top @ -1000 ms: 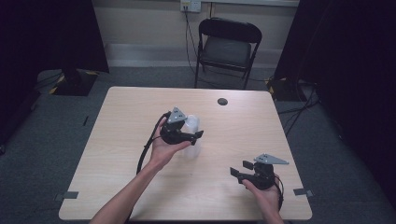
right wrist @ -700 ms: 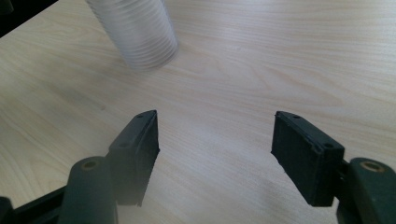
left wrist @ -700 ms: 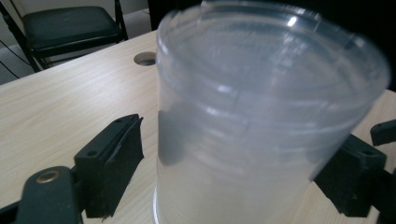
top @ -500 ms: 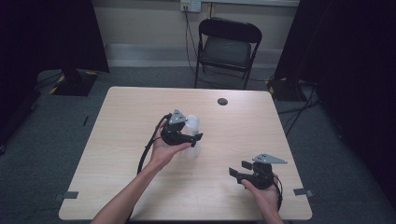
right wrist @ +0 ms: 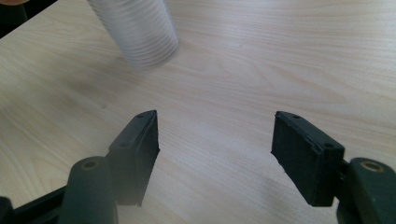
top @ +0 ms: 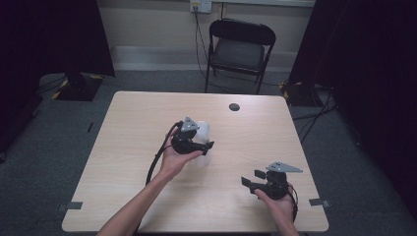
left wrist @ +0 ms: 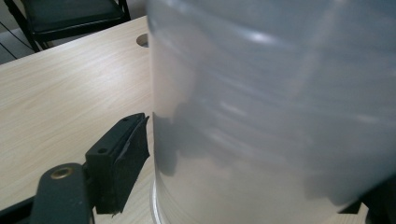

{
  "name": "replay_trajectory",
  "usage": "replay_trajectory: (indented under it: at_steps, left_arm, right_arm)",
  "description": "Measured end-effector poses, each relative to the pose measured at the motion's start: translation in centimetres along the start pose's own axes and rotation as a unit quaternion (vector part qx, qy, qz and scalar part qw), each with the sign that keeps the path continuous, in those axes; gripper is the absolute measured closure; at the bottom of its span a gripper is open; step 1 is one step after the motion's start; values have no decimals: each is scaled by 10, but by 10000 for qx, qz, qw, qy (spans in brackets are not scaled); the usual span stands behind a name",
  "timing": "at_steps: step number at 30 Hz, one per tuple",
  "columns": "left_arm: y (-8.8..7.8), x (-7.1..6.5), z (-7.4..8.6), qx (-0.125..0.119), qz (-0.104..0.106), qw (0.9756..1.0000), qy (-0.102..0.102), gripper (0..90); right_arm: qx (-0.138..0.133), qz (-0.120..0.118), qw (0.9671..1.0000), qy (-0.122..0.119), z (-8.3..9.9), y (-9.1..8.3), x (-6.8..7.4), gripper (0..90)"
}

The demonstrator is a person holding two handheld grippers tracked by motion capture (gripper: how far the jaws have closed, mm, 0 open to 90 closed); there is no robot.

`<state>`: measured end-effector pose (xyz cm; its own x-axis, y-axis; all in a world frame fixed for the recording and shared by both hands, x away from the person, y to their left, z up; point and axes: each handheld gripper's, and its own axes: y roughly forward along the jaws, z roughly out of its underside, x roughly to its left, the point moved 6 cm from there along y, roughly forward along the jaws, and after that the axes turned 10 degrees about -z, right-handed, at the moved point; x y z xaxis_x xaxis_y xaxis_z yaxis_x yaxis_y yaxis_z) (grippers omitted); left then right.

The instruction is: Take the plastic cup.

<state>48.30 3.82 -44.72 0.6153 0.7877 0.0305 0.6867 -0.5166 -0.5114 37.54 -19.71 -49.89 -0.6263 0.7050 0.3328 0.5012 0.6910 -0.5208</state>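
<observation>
High view: left gripper (top: 204, 146) w/ translucent ribbed plastic cup (top: 203, 132) between jaws, just closing in; pad looks touching. Right gripper (top: 250, 181) wide open, empty.

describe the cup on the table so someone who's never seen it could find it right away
Start at the light wooden table in front of the black folding chair. Near its middle, the left gripper reaches around a translucent white plastic cup. It stands upright, has fine ridges, and is the table's one pale, see-through thing.
</observation>
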Motion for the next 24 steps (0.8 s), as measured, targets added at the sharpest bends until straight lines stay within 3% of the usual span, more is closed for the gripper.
replay_trajectory:
  at_steps: [6,21,24]
  left_arm:
    - [-3,-4,-3,-57,21,10000,65,293]
    - [-10,-6,-10,-215,-9,9998,1,307]
    - [-13,-6,-14,-272,-33,9996,-113,311]
  right_arm:
    - [13,24,10000,24,0,1,0,315]
    - [-16,36,10000,13,0,0,0,318]
    - [-33,16,10000,15,0,0,1,322]
